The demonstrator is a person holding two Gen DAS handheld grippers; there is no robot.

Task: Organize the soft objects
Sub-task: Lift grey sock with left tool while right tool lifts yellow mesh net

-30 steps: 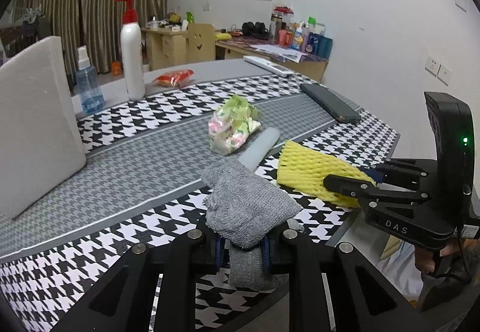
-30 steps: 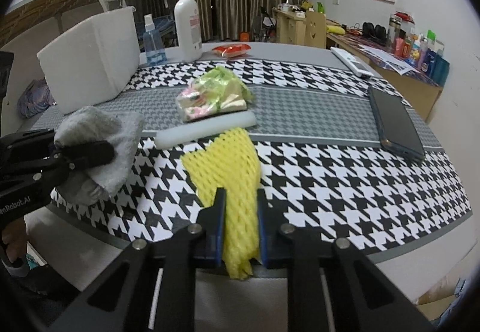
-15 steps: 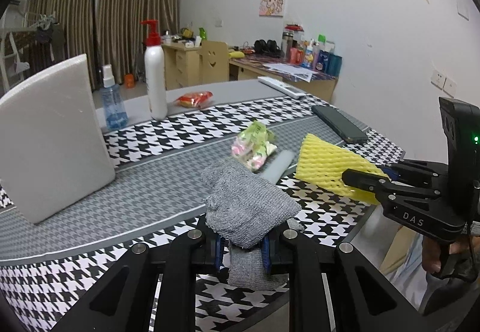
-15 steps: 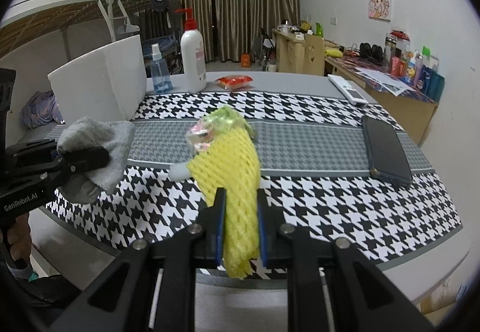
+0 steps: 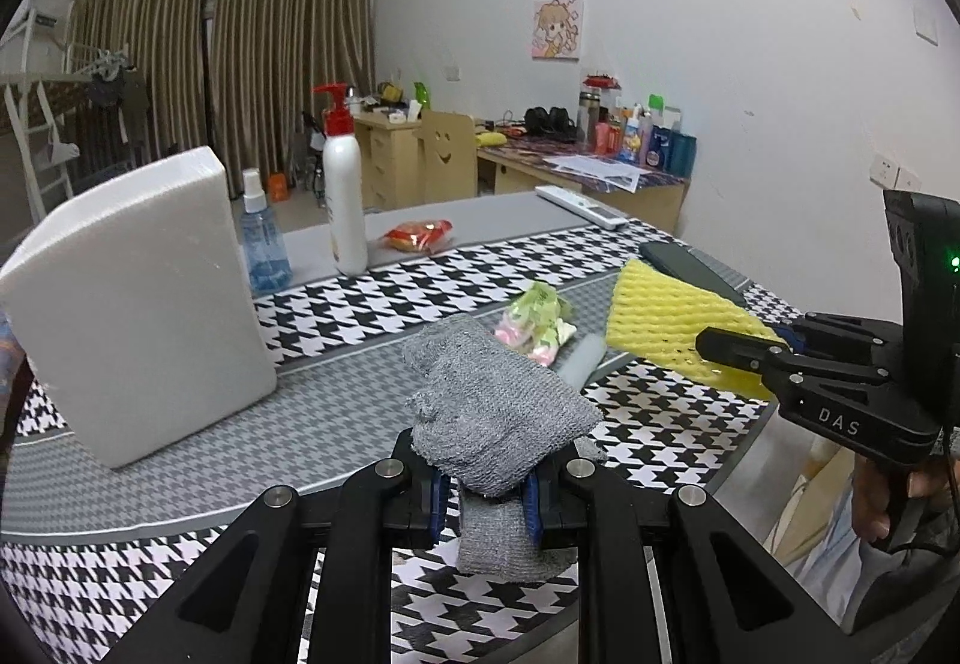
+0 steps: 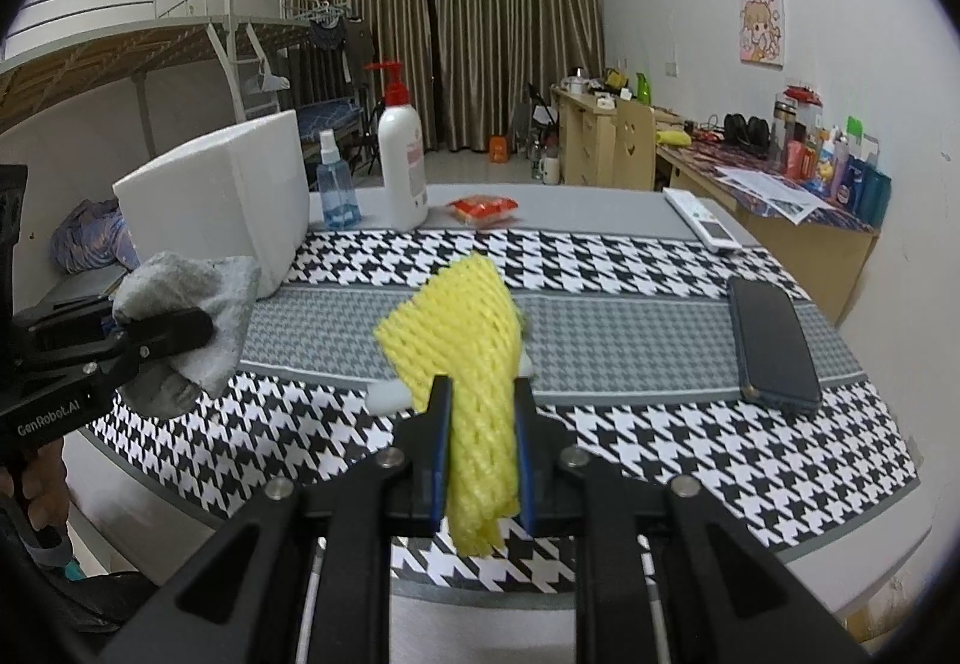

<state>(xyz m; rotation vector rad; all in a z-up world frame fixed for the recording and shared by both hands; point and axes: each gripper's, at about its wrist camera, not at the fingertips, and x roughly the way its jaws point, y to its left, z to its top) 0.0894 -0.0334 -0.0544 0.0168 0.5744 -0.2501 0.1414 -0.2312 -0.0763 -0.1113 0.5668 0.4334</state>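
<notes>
Table [image 5: 360,412], L gripper [image 5: 483,490] gray cloth [image 5: 492,412]

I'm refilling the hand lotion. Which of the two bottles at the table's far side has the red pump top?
The tall white bottle, right of the big white foam block. The other, the small clear blue bottle beside it, carries a plain spray nozzle instead.

A black-and-white houndstooth pattern with a finer grey houndstooth band is shown on the tablecloth [image 6: 660,442]. The knitted cloth [image 5: 498,418] is coloured heather grey, the foam net [image 6: 462,340] bright yellow. The pump bottle [image 6: 403,166] is seen in white with a red pump, the foam block [image 5: 132,316] in plain white.
</notes>
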